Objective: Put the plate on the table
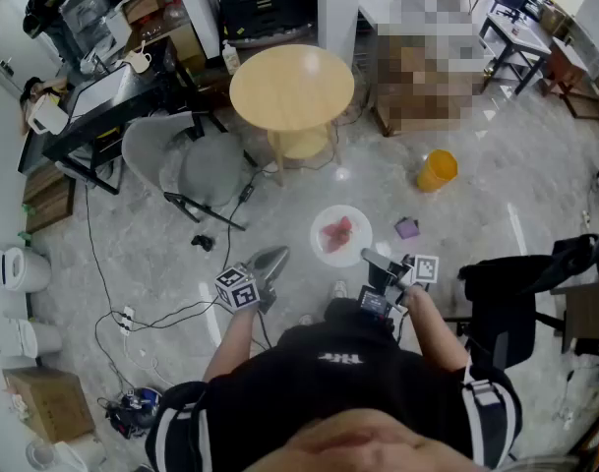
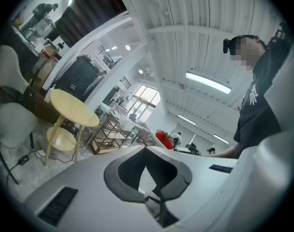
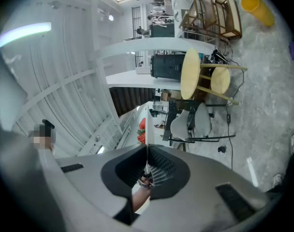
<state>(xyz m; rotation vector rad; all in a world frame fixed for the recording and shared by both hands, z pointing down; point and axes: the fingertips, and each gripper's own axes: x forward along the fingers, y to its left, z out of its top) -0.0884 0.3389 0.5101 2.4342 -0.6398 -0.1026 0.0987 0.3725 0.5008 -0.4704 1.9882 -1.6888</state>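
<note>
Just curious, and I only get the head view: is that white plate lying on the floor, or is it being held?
Observer: Held. The right gripper view shows the right hand-held gripper shut on the plate, which it grips by the rim, edge-on.
Operator: Is the left one helping?
Observer: No. The left hand-held gripper has its jaws apart, with nothing between them.
Operator: And the red stuff on the plate?
Observer: In the left gripper view it looks like strawberries.
</note>
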